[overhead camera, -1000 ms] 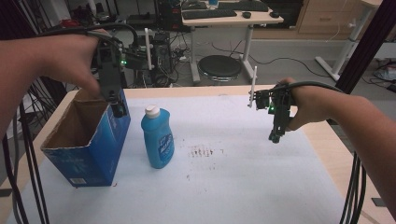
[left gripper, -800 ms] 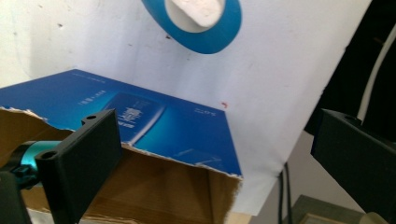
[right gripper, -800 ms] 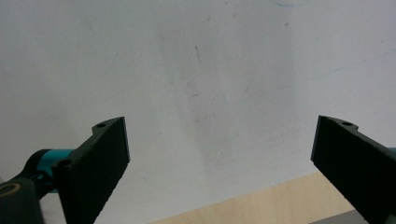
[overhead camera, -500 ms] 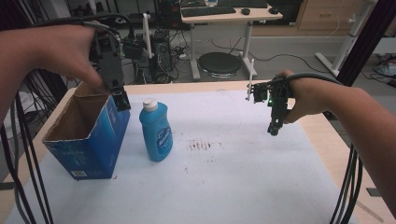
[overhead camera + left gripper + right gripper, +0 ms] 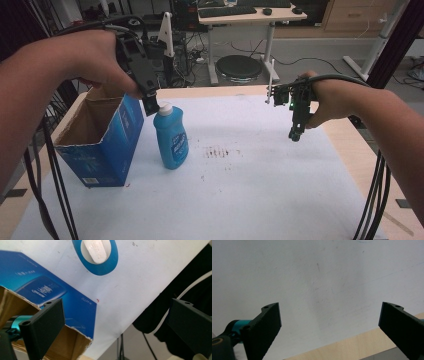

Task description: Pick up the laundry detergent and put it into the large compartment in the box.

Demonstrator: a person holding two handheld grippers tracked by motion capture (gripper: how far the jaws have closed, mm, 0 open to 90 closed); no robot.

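Note:
A blue dish-soap bottle (image 5: 171, 142) with a white cap stands upright on the white table cover, just right of an open blue cardboard box (image 5: 107, 145). My left gripper (image 5: 151, 106) hangs over the box's right rim, beside the bottle's cap and apart from it. In the left gripper view the bottle (image 5: 110, 263) is seen from above, with the box (image 5: 50, 293) below-left of it; the left gripper (image 5: 116, 305) is open with nothing between its jaws. My right gripper (image 5: 295, 135) hovers above the table's right side, and in the right gripper view it (image 5: 329, 306) is open over bare cover.
Reddish-brown smudges (image 5: 218, 151) mark the cover right of the bottle. The wooden table edge (image 5: 352, 345) lies close under the right gripper. Black cables (image 5: 372, 200) hang at both front corners. A desk and stool (image 5: 239, 67) stand behind the table.
My left gripper has moved right, from above the box's opening to beside the bottle's cap. The right gripper has risen a little. Bottle and box have stayed put.

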